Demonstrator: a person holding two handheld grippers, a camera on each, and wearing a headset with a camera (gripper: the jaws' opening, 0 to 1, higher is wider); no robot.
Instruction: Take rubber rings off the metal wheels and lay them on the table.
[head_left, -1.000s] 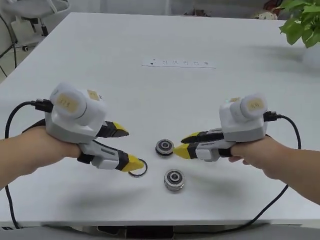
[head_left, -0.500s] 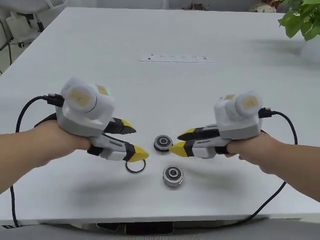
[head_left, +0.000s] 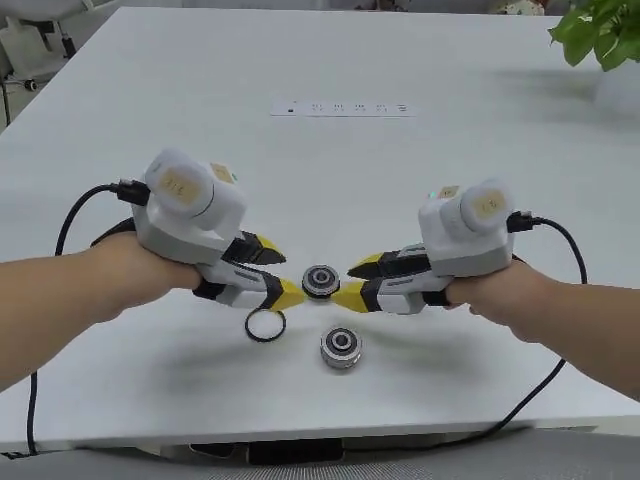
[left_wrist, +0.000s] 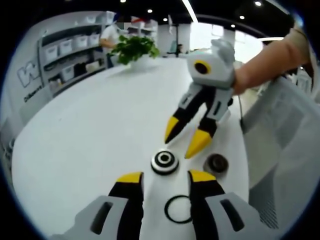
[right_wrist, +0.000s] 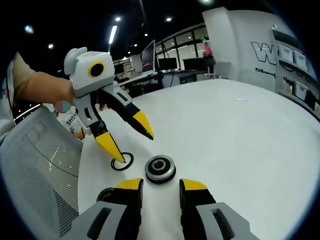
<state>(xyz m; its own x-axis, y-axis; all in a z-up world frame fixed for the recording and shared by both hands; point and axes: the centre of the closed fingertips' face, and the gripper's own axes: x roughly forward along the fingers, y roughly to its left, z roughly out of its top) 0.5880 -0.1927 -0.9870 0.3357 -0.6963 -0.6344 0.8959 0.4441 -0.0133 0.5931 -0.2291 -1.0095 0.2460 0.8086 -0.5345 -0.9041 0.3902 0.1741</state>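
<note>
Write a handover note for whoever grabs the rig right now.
Left claw: open, empty, just left of the far wheel.
Right claw: open, empty, just right of that wheel.
The near wheel sits nearer the person, touched by neither claw.
Done: one rubber ring lies loose on the table.
Left: the far wheel looks to have its dark ring on; strip it. Can't tell whether the near wheel carries one; check.

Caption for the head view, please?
Open left tool and open right tool flank a metal wheel; a rubber ring lies loose nearby.
</note>
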